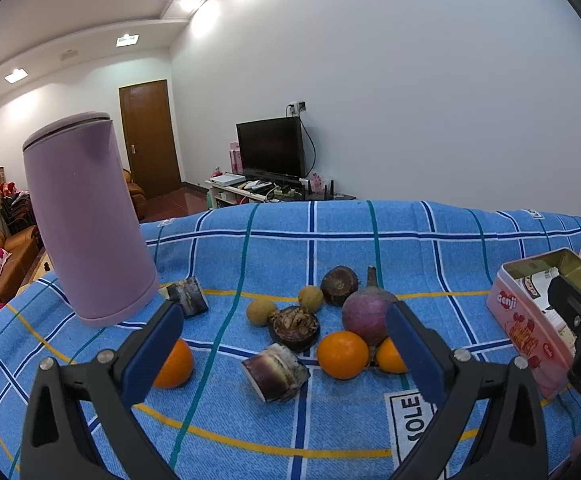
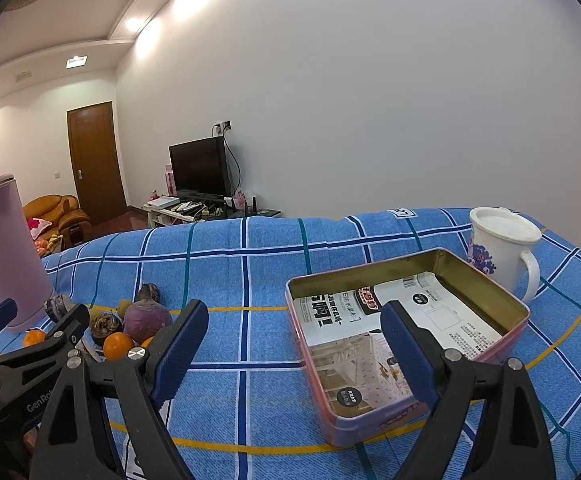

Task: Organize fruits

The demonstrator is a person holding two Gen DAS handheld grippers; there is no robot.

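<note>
Blue checked cloth [image 1: 274, 240] under everything, soft and a little rumpled, so round fruit could roll if I nudge it; my left gripper [image 1: 284, 344] hangs over the pile with its fingers spread wide and nothing between them; my right gripper [image 2: 294, 344] hovers over the near edge of the tin [image 2: 518, 308], equally spread and empty. The fruit sits in a loose cluster in front of the left gripper: one orange [image 1: 342, 354] in the middle, another orange half hidden behind my left finger [image 1: 176, 364], a third peeking past the right finger [image 1: 388, 356]; two small tan longans [image 1: 261, 312] behind them; two dark mangosteens, one with its crown towards me [image 1: 294, 326]; a purple turnip-like root [image 1: 364, 314] touching the middle orange; two cut dark stalk pieces, one near [image 1: 276, 370] and one by the purple flask [image 1: 86, 220]. The tin stands open well to the right of the pile, only printed paper inside, a white mug [image 2: 502, 246] just behind it.

My call: the middle orange is the easy start; firm, light, slightly slick skin, so I'd close across its widest part, gently. The longans look thin-shelled and small; I'd pinch softly. The mangosteens look hard; the cut stalk looks stiff, best gripped across its flat sides.
</note>
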